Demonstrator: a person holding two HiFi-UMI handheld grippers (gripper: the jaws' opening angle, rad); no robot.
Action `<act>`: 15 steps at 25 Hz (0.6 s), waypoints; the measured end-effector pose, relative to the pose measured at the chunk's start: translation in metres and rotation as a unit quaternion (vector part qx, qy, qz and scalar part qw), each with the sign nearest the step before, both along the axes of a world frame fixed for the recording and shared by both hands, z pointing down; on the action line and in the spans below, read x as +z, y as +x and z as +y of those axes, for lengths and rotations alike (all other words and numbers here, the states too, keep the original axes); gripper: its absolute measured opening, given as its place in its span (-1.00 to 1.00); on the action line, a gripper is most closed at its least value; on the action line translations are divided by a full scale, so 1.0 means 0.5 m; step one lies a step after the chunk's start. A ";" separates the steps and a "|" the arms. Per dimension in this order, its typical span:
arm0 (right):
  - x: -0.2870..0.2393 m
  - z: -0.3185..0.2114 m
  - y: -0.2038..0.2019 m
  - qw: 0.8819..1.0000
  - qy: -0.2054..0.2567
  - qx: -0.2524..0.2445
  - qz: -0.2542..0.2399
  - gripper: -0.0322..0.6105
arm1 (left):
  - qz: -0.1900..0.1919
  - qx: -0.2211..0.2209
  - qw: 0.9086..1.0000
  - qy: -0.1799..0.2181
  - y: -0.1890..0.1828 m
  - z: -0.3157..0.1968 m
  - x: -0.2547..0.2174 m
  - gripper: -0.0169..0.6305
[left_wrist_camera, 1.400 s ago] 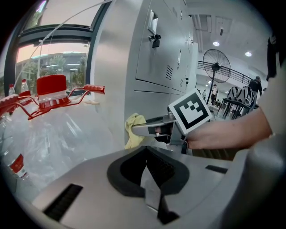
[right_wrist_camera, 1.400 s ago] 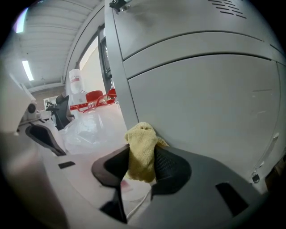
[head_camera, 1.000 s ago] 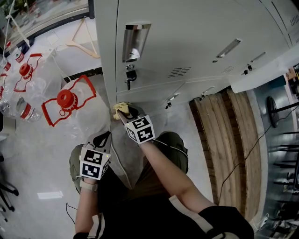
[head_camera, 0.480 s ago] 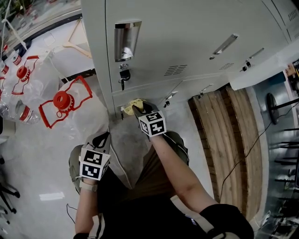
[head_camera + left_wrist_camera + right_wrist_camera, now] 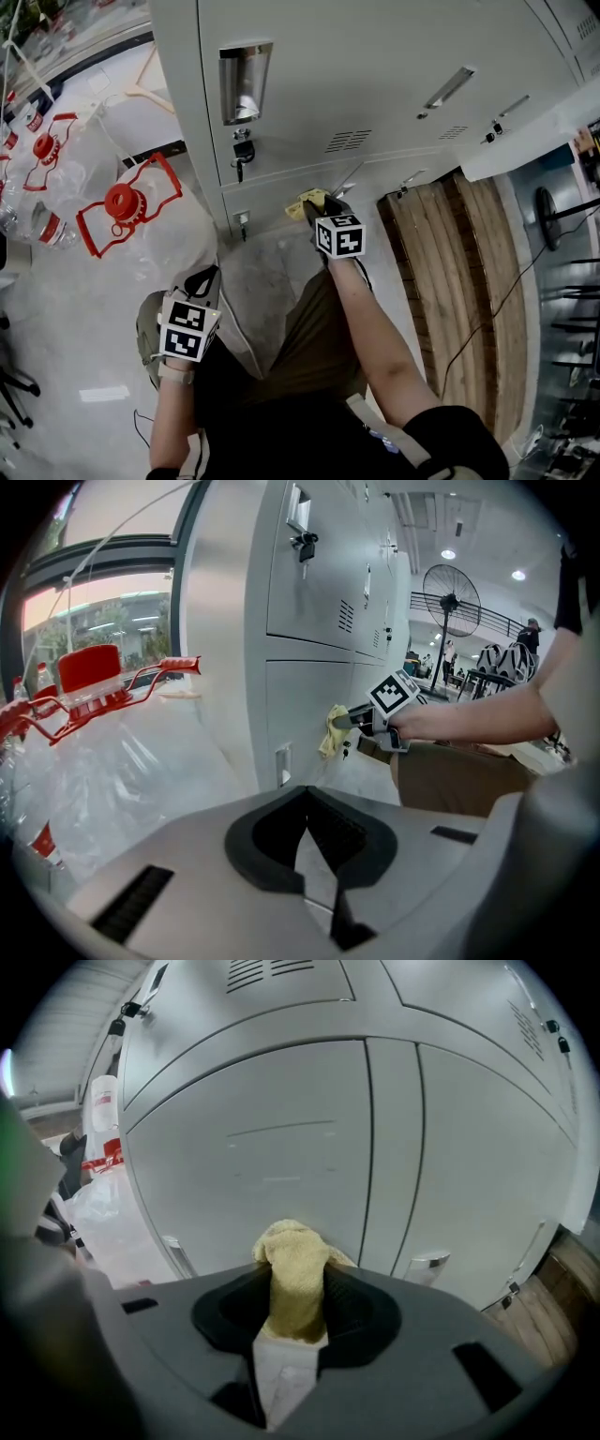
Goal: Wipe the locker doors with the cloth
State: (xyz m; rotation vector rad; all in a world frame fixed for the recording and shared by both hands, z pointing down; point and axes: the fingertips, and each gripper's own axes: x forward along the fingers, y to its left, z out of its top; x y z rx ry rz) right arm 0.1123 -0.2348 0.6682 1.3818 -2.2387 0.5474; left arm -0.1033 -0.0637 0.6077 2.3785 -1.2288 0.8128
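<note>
My right gripper point(image 5: 321, 208) is shut on a yellow cloth point(image 5: 307, 202) and presses it against the lower grey locker door point(image 5: 272, 208), low down near the floor. In the right gripper view the cloth point(image 5: 294, 1265) sticks up out of the jaws of the right gripper point(image 5: 295, 1283), right in front of the lower door point(image 5: 253, 1138) and beside the seam to the neighbouring door. The left gripper point(image 5: 208, 277) hangs back by my left knee, shut and empty. From the left gripper view, past the left gripper point(image 5: 314, 855), the right gripper point(image 5: 354, 718) and the cloth point(image 5: 331, 731) show against the lockers.
Large clear water bottles with red handles point(image 5: 127, 202) lie on the floor left of the lockers. A key hangs in the upper door's lock point(image 5: 240, 154). A wooden board point(image 5: 450, 262) lies to the right. A standing fan point(image 5: 451, 602) is far off.
The right gripper has slid the cloth to the right along the lower locker door, from its left edge toward the middle. The left gripper has stayed where it was.
</note>
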 end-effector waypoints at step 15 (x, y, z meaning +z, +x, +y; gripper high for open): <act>0.051 -0.016 0.043 0.998 -0.042 0.023 0.028 -0.44 | -0.002 0.003 1.000 -0.004 0.001 -0.007 0.009 -0.92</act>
